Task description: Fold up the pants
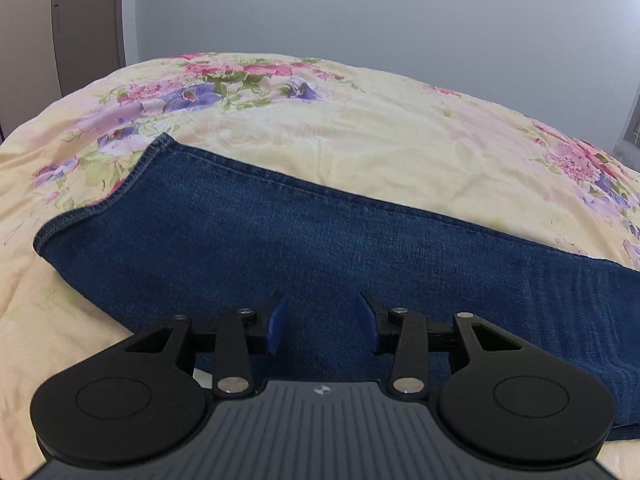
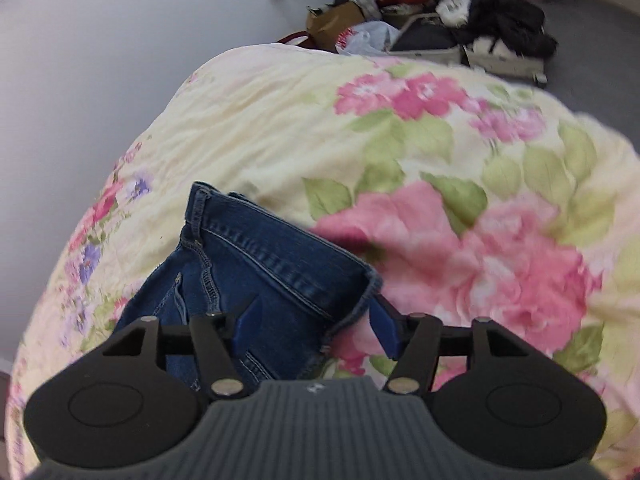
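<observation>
A pair of dark blue jeans lies on a floral bedspread. In the left wrist view one jeans leg stretches flat from the hem at the left down to the lower right. My left gripper hovers over that leg with its blue pads apart and no cloth pinched between them. In the right wrist view the waist end of the jeans shows its waistband, seams and a pocket. My right gripper stands open over the waistband's right corner, which lies loose between the pads.
The cream bedspread with pink and purple flowers covers the whole bed. A plain wall runs behind it, with a door at the left. A pile of clothes and bags sits on the floor past the bed.
</observation>
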Tool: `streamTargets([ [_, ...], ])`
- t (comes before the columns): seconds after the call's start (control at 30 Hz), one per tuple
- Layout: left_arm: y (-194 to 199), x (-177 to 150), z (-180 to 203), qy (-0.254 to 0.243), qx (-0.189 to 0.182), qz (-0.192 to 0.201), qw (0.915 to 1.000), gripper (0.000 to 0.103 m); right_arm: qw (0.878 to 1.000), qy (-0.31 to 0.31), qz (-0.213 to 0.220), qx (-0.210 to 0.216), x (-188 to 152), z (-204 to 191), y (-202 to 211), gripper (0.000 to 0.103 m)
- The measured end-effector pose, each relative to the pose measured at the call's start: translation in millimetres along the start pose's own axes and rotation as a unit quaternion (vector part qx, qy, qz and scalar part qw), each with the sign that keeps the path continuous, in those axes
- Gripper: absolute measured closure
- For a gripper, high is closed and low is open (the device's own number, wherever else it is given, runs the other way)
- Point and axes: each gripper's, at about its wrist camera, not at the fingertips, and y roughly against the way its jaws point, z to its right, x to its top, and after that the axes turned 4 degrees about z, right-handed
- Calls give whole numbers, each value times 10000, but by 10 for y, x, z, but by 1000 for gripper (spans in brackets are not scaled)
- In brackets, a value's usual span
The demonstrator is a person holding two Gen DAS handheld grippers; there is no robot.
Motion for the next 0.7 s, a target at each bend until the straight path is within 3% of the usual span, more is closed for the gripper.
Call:
streamTargets([
  [0.1,-108,-86,53,-96,189,-284,9994,56,9961,-792,58,390,-50,288,-172,44],
  [0.2,-151,-110,92,-189,303,-329,9988,56,9933,-952,199,618,-39,338,-293,49],
  [0.27,-177,-97,118,-287,363,-387,9982,55,9943,-789,164,696,30,222,-314,78],
  [0.33,-200,-91,136,-316,400,-420,9978,55,9967,-12,340,738,120,-44,-188,88],
  [0.4,-220,-98,142,-324,400,-421,9978,55,9859,1286,893,585,177,-361,20,94],
  [0.47,-233,-118,139,-324,390,-385,9980,55,9765,1975,848,133,183,-484,-38,95],
  [0.57,-236,-129,136,-327,377,-357,9981,55,9785,1957,494,-427,138,-358,-312,95],
  [0.7,-210,-63,125,-403,322,-389,9979,55,9790,1843,428,-753,67,-327,-467,89],
])
